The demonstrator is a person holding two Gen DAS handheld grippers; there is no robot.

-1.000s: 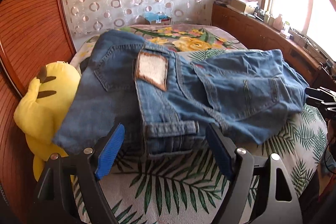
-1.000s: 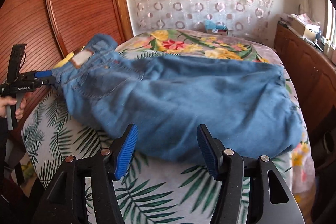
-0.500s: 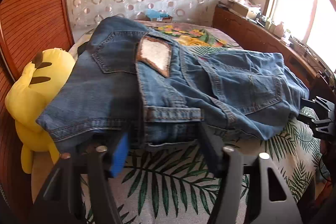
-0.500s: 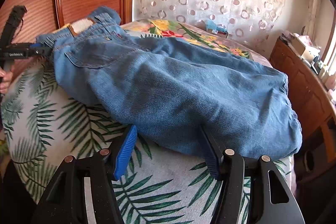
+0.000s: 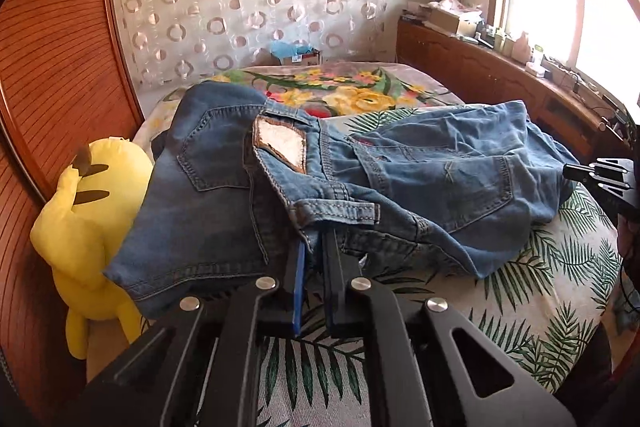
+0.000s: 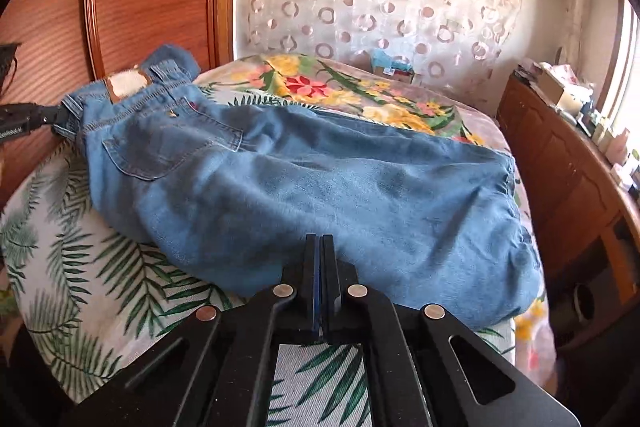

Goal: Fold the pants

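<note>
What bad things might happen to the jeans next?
1. The right tool has just closed on only the near edge of the jeans. That thin bit of denim might slip out when lifted.
2. The left tool has just closed on the bunched waistband. The layers could lift unevenly and make a crooked fold.
3. The yellow plush toy sits right beside the waist end, so swinging denim might knock it.

A home bedroom — bed [image 5: 520, 311] in leaf-print cover, centre. Yellow plush toy [image 5: 88, 223] at 9 o'clock — cluttered wooden sideboard [image 5: 492, 75] at 2 o'clock.
</note>
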